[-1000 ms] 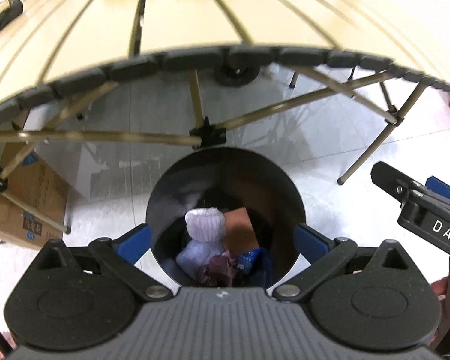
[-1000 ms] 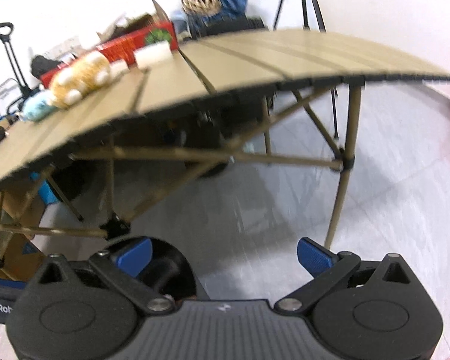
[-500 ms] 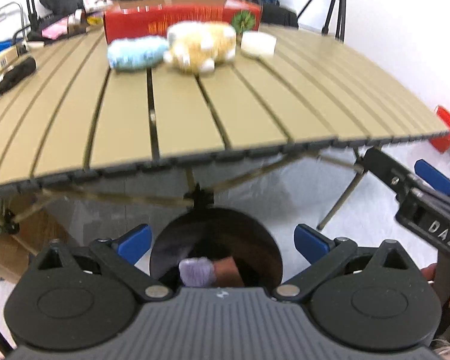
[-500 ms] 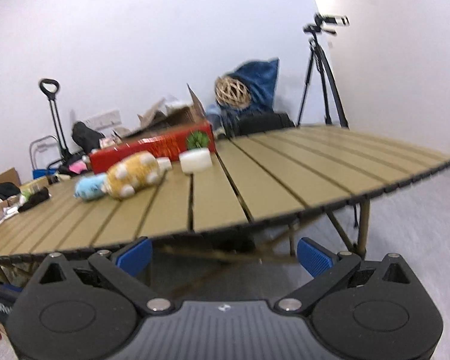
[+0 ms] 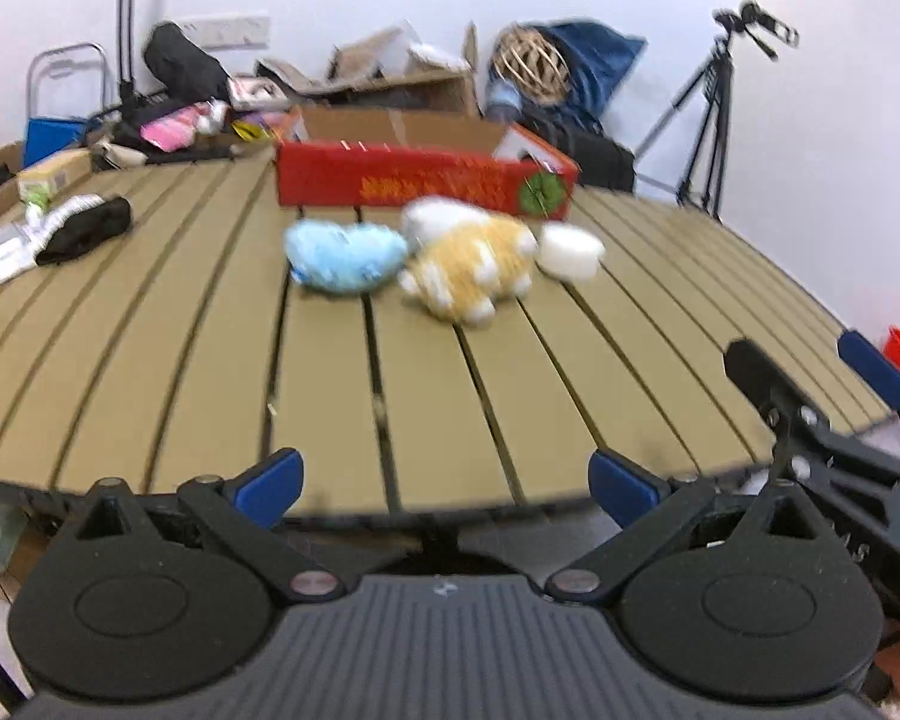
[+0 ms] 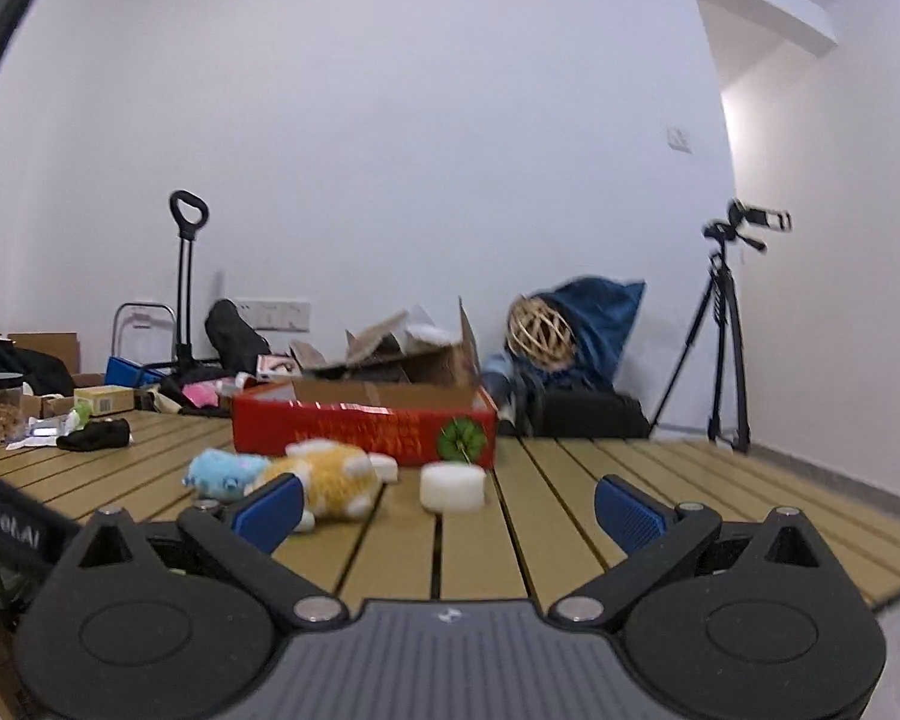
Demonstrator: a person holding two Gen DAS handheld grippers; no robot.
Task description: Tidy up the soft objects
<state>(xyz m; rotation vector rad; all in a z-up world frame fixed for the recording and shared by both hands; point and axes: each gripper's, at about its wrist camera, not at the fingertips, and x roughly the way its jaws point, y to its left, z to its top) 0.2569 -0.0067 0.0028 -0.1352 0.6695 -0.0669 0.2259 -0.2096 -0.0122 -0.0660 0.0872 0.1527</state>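
Left gripper (image 5: 444, 483): bottom of the left wrist view, blue-tipped fingers spread wide, nothing between them.
Right gripper (image 6: 447, 504): bottom of its own view, fingers equally wide apart and empty; it also shows at the lower right of the left wrist view.
Slatted table (image 5: 150, 372): bare tan slats fill the near ground in front of both grippers; nothing stands between them and the toys.
Yellow plush toy (image 5: 471, 267): mid-frame, well ahead of the left gripper, blurred; in the right wrist view its near end is hidden behind the left blue fingertip.
Blue plush toy (image 5: 345, 258): touching the yellow one's left side.
White foam block (image 5: 570, 252): just right of the yellow toy.
Red box (image 5: 420, 183): behind the toys, upper centre.
Black pouch (image 5: 87, 228): far left of the table.
Tripod (image 6: 729, 336): far right, beyond the table, by the wall.
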